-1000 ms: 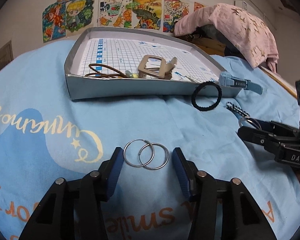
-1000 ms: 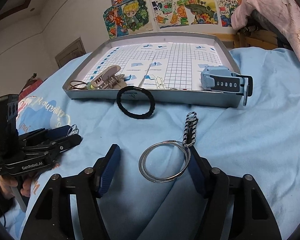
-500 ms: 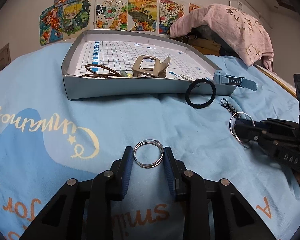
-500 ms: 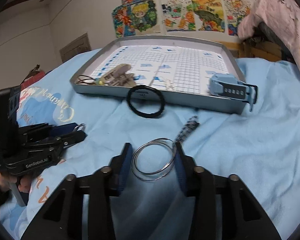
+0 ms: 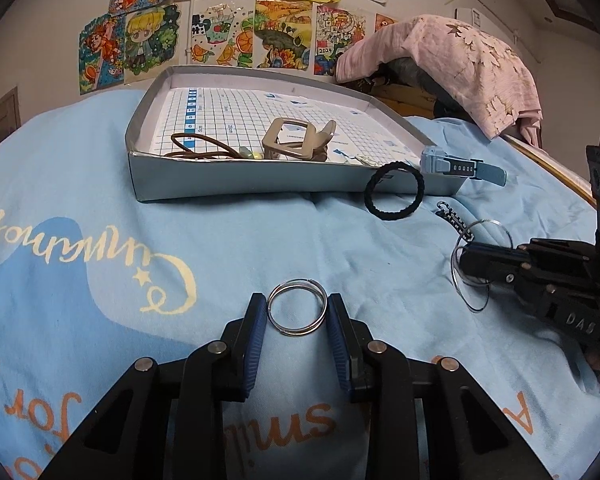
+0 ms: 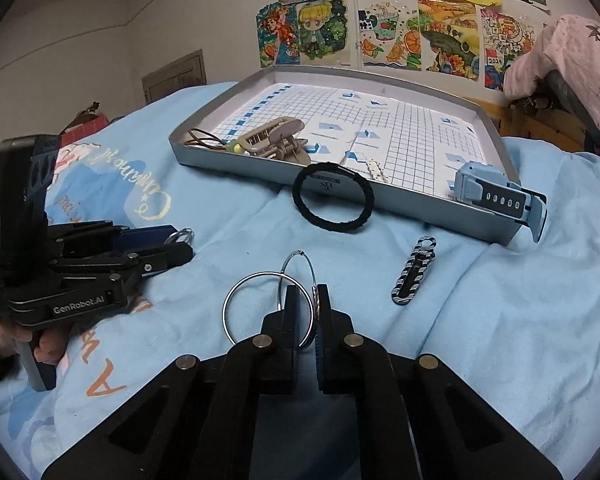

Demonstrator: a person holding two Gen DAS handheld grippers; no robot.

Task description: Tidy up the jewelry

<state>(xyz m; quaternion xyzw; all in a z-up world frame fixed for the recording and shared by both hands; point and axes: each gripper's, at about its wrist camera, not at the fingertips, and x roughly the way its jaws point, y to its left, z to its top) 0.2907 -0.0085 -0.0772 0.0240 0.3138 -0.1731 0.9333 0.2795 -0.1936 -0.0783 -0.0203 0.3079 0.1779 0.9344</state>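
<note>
Between the left tool (image 5: 296,312) pads, small hoops (image 5: 297,307) sit pinched; right tool (image 6: 305,300) pinches large hoops (image 6: 268,308).

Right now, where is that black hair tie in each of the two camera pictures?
Left wrist view: the black hair tie is right of centre, leaning against the tray's front wall.
Right wrist view: the hair tie is near centre, against that same wall.
Shared landmark: the blue watch at the tray's corner.
</note>
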